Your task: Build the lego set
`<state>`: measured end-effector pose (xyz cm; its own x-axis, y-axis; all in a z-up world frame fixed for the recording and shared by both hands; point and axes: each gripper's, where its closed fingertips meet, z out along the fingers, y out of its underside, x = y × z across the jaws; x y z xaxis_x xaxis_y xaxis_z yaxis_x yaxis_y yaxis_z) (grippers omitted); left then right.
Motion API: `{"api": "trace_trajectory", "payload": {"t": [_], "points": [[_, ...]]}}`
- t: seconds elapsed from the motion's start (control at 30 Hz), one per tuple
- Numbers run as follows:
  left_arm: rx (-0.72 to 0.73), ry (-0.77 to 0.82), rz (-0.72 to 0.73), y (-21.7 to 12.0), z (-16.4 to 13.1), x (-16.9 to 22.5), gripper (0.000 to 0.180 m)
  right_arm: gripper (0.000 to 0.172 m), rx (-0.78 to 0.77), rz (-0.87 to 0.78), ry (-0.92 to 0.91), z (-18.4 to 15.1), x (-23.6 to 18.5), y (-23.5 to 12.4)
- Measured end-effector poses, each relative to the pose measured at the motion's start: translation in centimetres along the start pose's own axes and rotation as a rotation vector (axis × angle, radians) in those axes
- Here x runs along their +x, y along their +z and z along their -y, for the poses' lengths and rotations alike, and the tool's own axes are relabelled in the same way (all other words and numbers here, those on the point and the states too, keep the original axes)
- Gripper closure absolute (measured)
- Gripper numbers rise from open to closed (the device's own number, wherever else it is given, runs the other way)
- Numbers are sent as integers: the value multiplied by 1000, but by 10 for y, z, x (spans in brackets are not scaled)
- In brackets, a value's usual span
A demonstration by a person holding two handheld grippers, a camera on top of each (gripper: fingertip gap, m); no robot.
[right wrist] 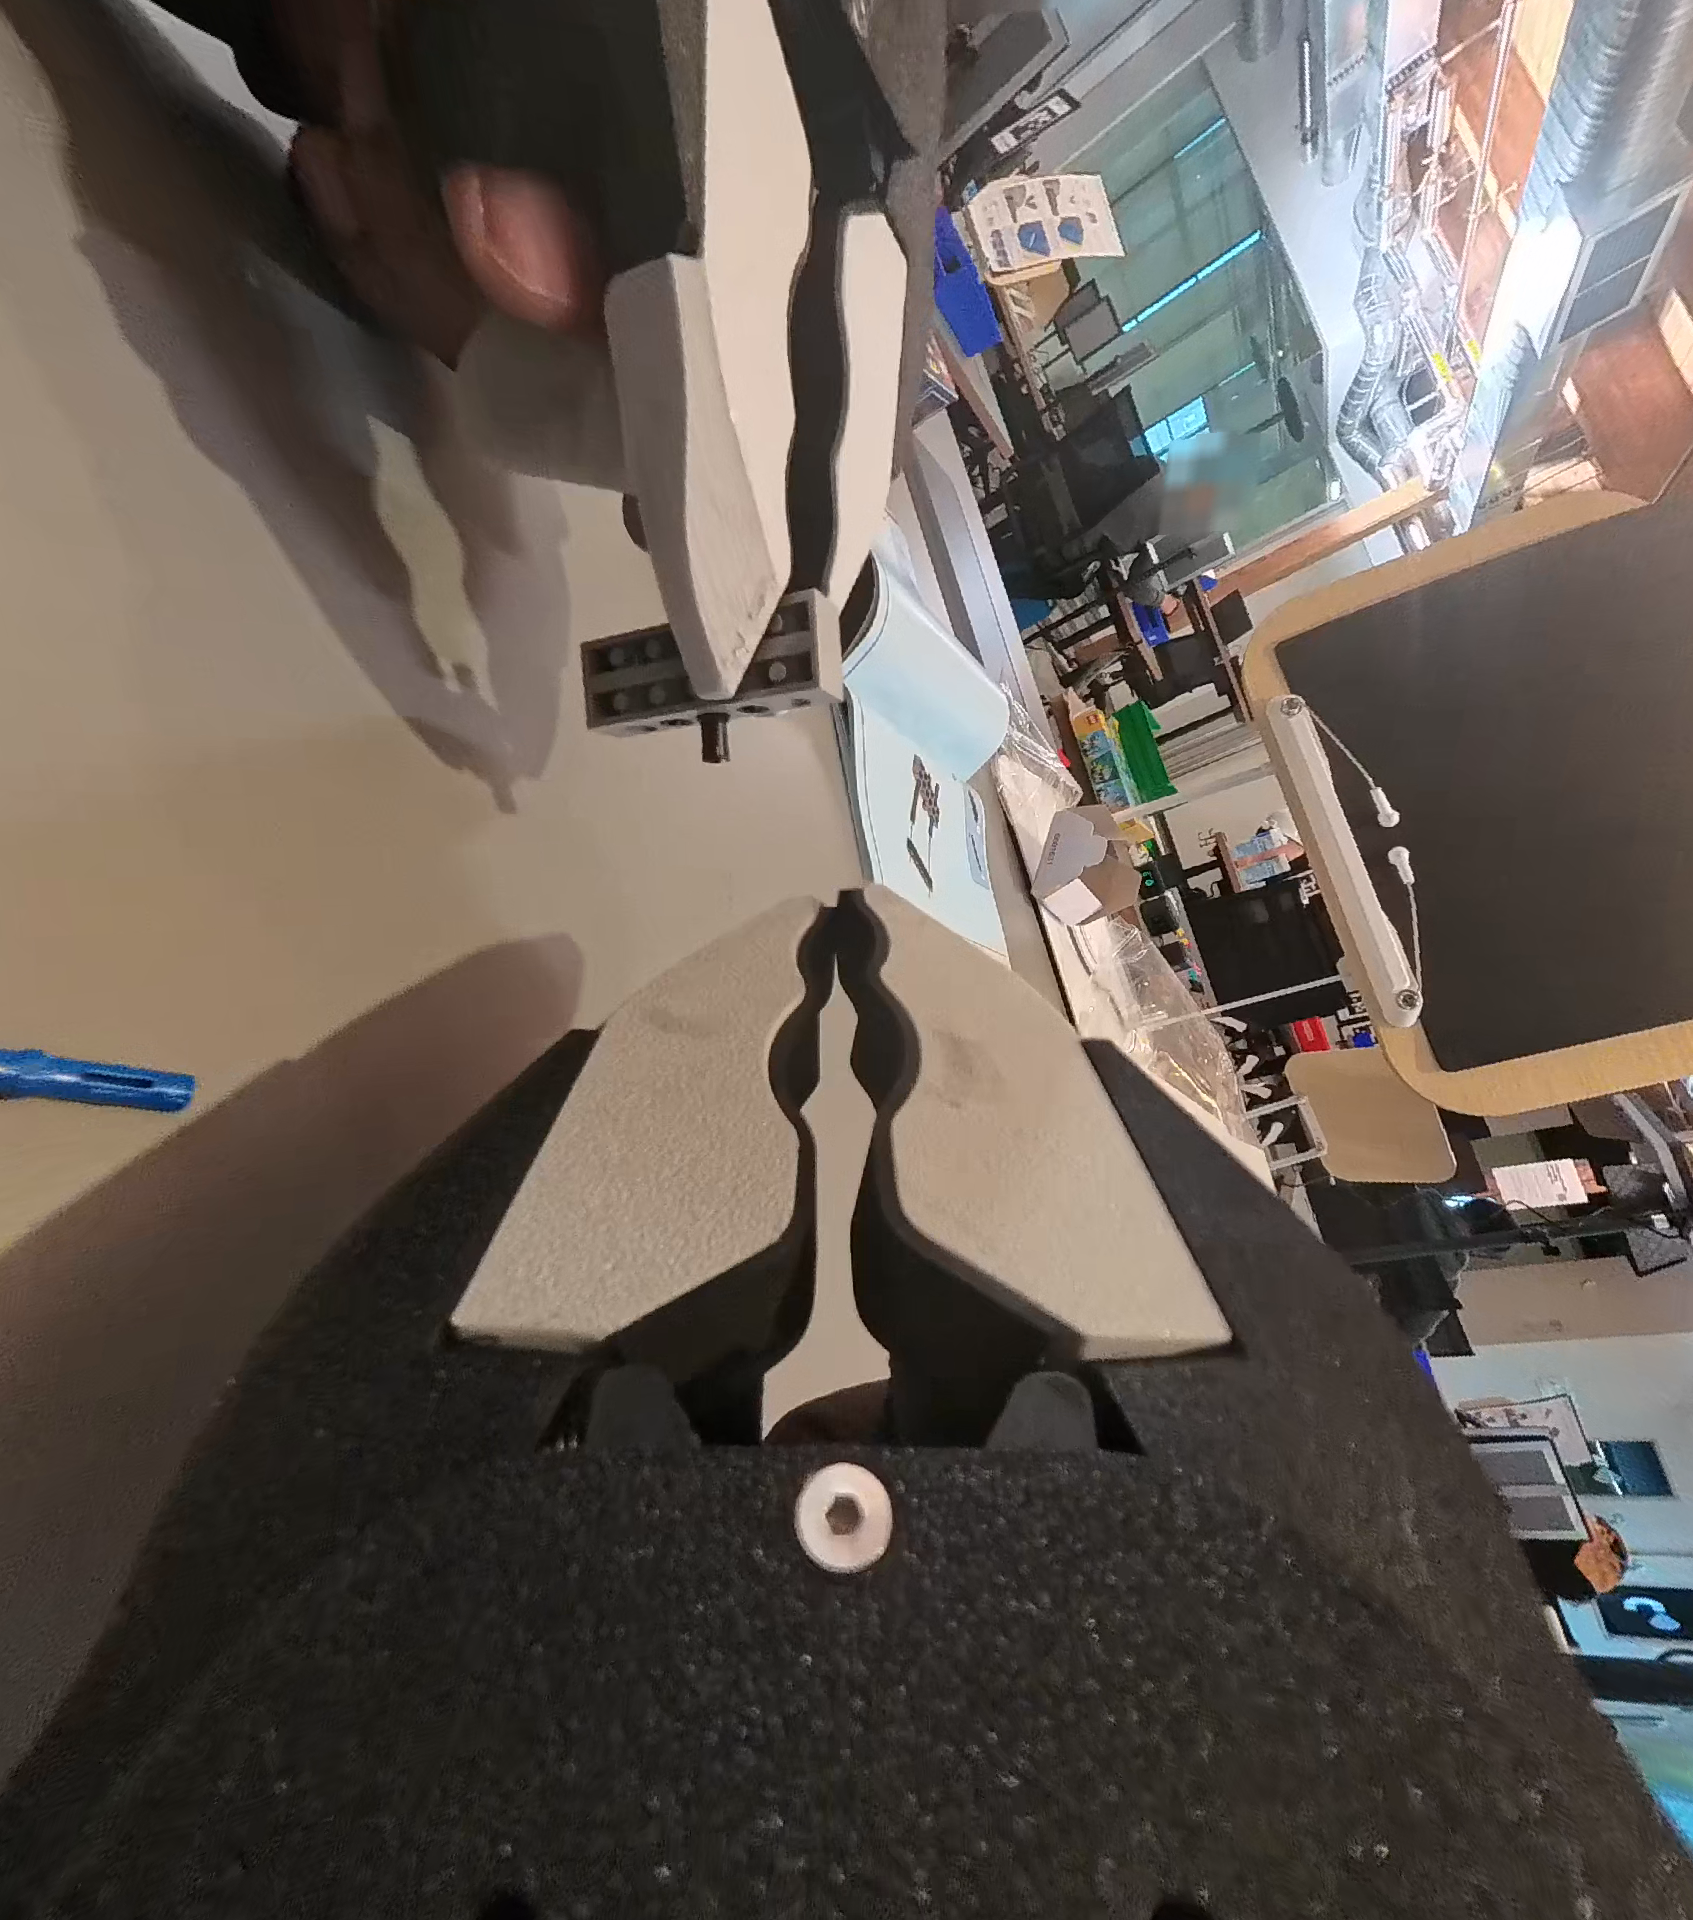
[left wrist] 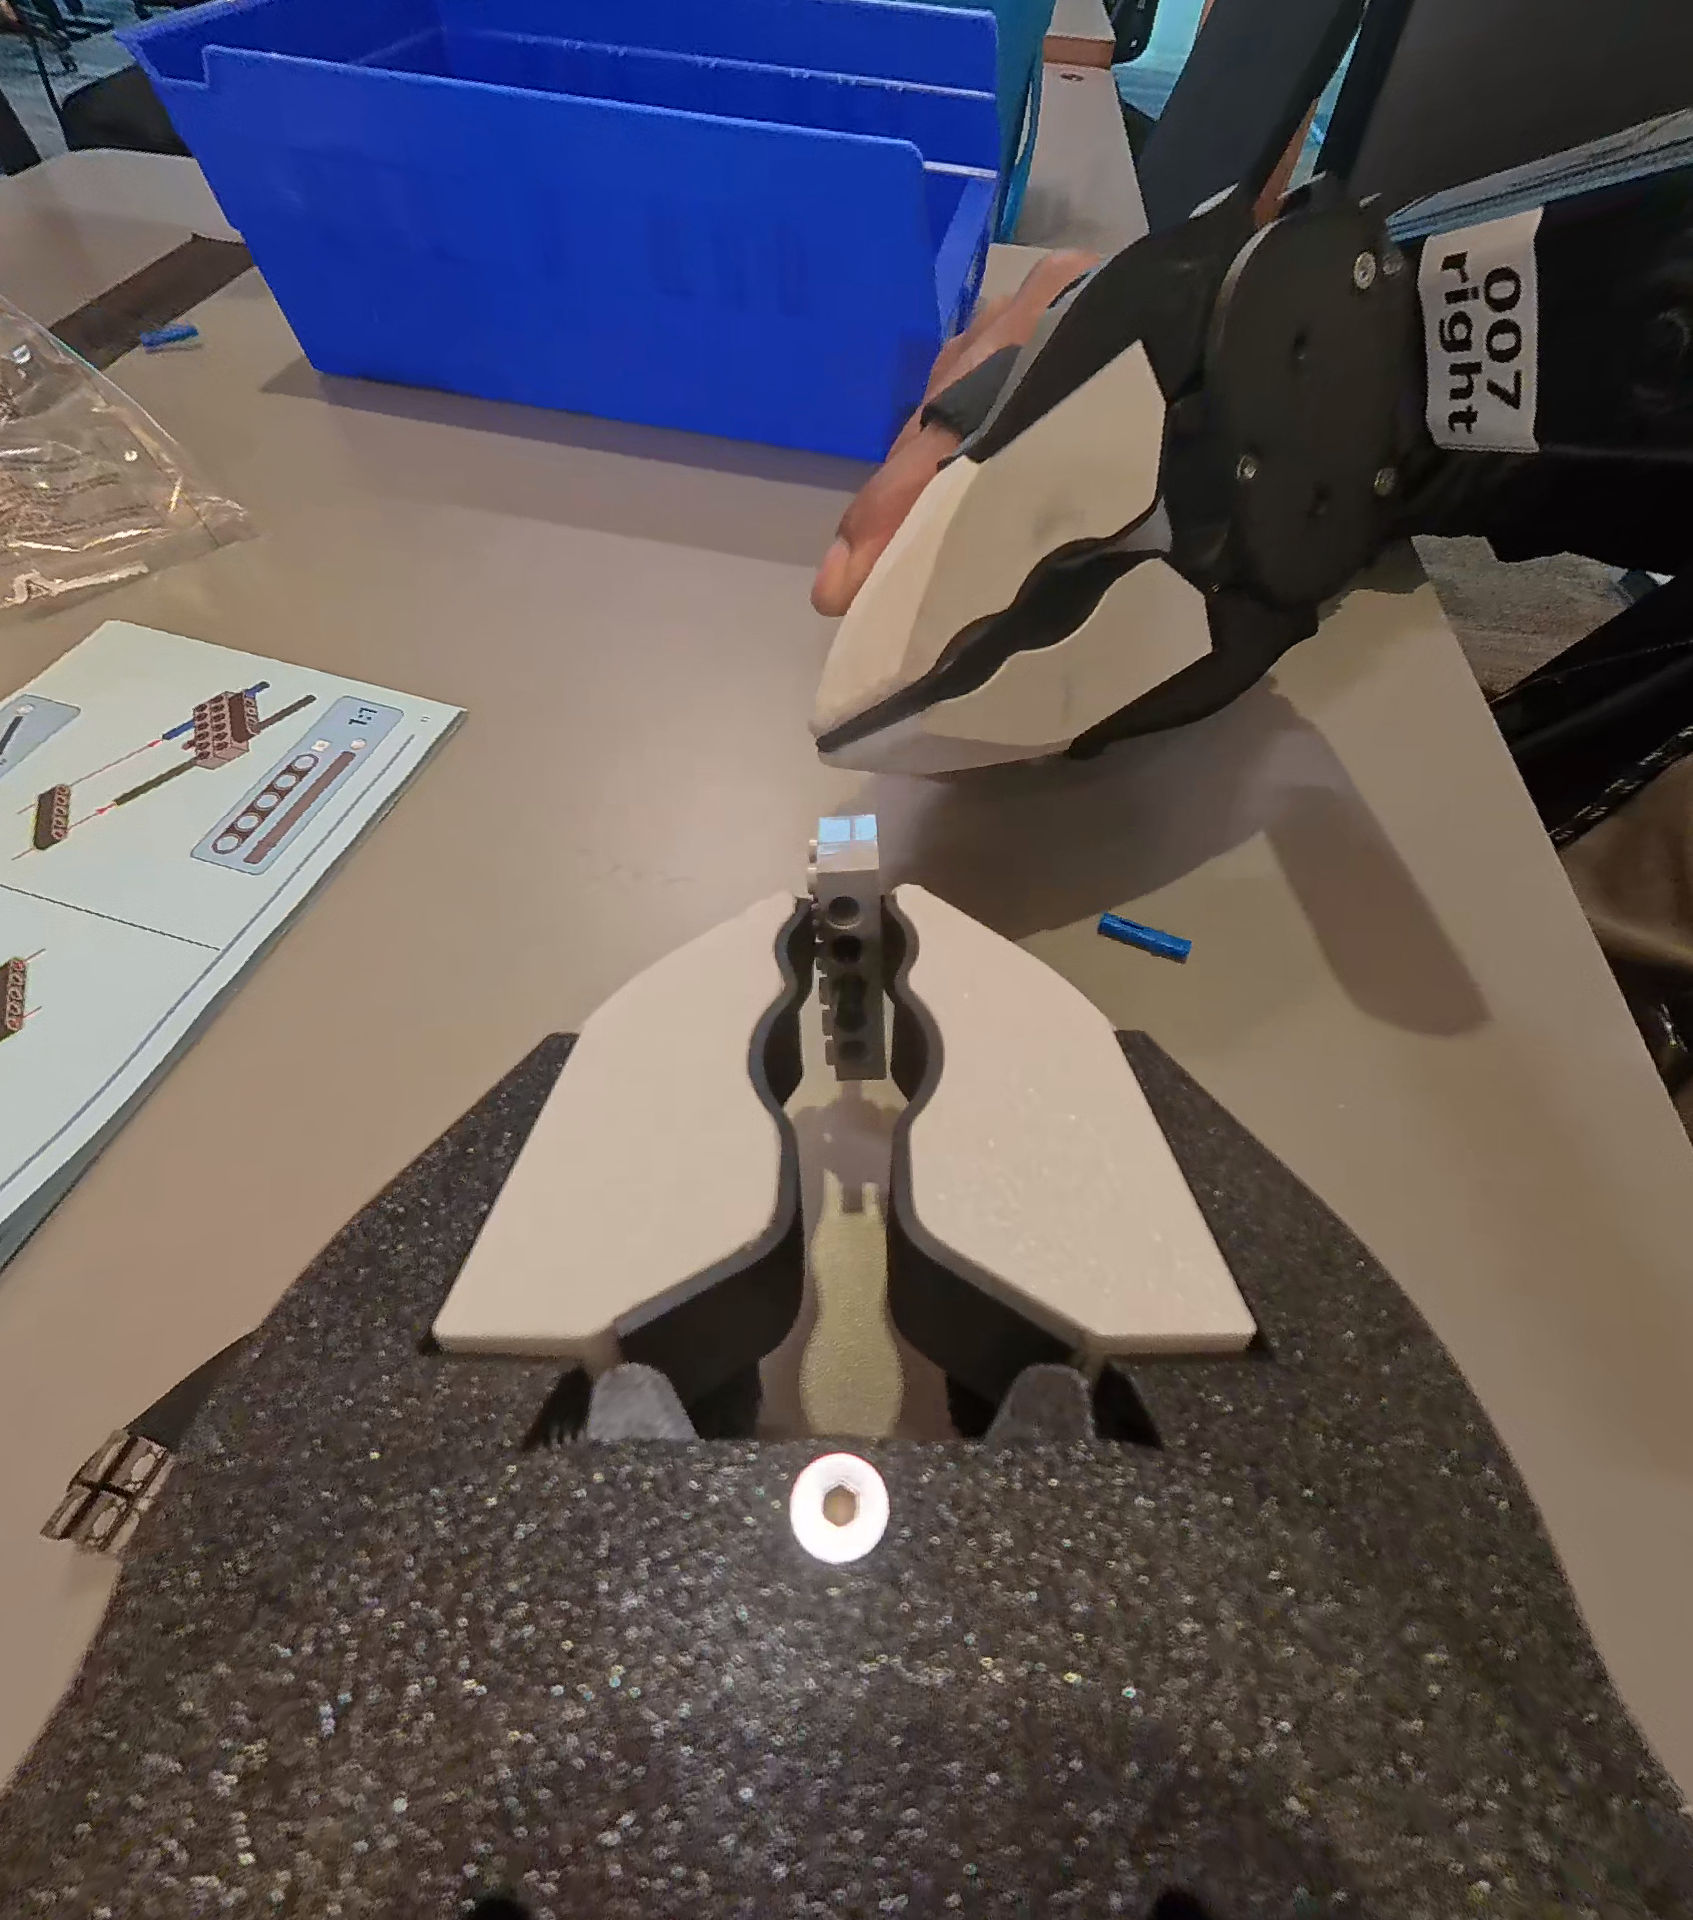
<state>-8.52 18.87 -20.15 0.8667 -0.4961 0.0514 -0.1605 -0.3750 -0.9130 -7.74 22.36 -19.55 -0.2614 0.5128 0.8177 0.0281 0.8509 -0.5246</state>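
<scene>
While the left gripper (left wrist: pixel 847 935) clamps a grey studded brick assembly (left wrist: pixel 850 971) between its pads, raised above the table (left wrist: pixel 530 644), the right gripper (left wrist: pixel 826 740) hovers just beyond it with its jaws pressed together on nothing. A short black pin (right wrist: pixel 714 744) juts from the assembly's holed side. A blue pin (left wrist: pixel 1143 935) lies on the table to the right. Small, stiff and light, the hard plastic looks slippery; its flat faces give the surest hold.

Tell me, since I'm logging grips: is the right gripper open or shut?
Shut. The right gripper's fingertips meet with nothing between them, apart from the grey brick.
</scene>
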Motion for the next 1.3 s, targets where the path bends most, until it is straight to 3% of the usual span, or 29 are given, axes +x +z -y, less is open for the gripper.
{"api": "trace_trajectory", "payload": {"t": [0.2, 0.33, 0.6, 0.73, 0.9, 1.0, 1.07, 1.13, 1.3], "points": [[4, -13, 21, -2, 0, -4, 169, 171, -107, -80, 56, -22, 20, 6], [8, -34, 31, -2, 1, -7, 169, 169, -230, -146, 196, -51, 48, 11], [53, -74, 44, -11, 4, -15, 169, 153, -590, -242, 573, -145, 110, 33], [69, -68, 52, -18, 3, -15, 169, 150, -764, -386, 660, -210, 131, 17], [93, -84, 47, -28, 2, -16, 169, 149, -799, -463, 788, -239, 137, -14], [92, -117, 31, -29, 1, -18, 169, 149, -778, -412, 802, -234, 152, -9], [92, -124, 31, -29, 1, -19, 169, 149, -802, -285, 779, -227, 160, 7], [90, -120, 37, -30, 1, -19, 169, 148, -894, -93, 699, -228, 163, 24], [70, -105, 53, -29, -2, -19, 168, 148, -1246, 230, 435, -270, 188, 37]]}}
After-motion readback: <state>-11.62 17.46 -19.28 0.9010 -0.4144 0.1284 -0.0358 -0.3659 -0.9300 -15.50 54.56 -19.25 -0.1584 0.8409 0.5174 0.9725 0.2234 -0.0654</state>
